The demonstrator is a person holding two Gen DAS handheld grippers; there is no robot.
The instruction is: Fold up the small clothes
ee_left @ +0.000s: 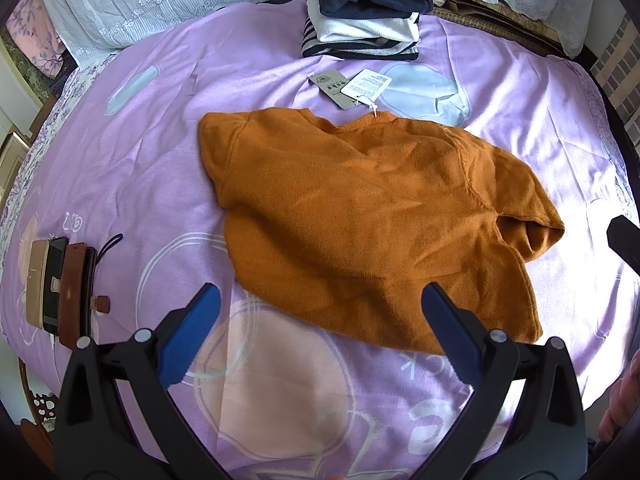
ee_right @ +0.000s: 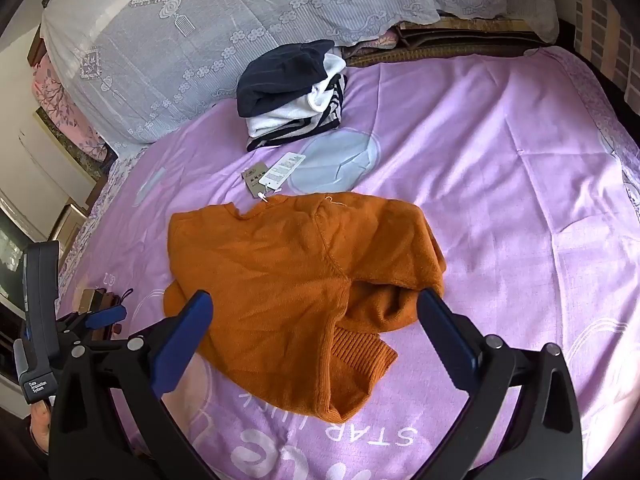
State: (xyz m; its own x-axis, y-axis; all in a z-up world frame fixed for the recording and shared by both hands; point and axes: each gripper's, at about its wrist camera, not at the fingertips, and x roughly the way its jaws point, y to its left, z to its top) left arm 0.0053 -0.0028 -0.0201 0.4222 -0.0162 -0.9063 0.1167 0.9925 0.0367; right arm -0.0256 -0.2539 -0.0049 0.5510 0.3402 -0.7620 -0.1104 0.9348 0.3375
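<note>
Both grippers hang over the bed with their blue-padded jaws spread wide and nothing between them. The left gripper [ee_left: 320, 300] sits above the near hem of the sweater [ee_left: 360, 216]: one pad is over bare sheet just off the cloth's left edge, the other over the hem itself, so the gap straddles the lower corner. Whether the pads touch the fabric cannot be told. The right gripper [ee_right: 314, 308] hovers over the sweater's right side, its span taking in the body, the folded-in sleeve and the ribbed cuff [ee_right: 360, 346] that lies just ahead of it. In the right view the left gripper shows at the far left edge, well apart from the right one.

The orange sweater lies face down and slightly rumpled in the middle of the purple sheet [ee_left: 140, 168], collar away from the grippers, one sleeve tucked in at the right. Two paper tags [ee_left: 352, 86] hang from the collar by a string and rest on the sheet just beyond it. Farther on, near the lace-covered pillows [ee_right: 180, 40], stands a stack of folded clothes [ee_left: 364, 20], dark blue on top, white and striped below. At the far left of the bed lie some phones and a brown case [ee_left: 60, 288].
</note>
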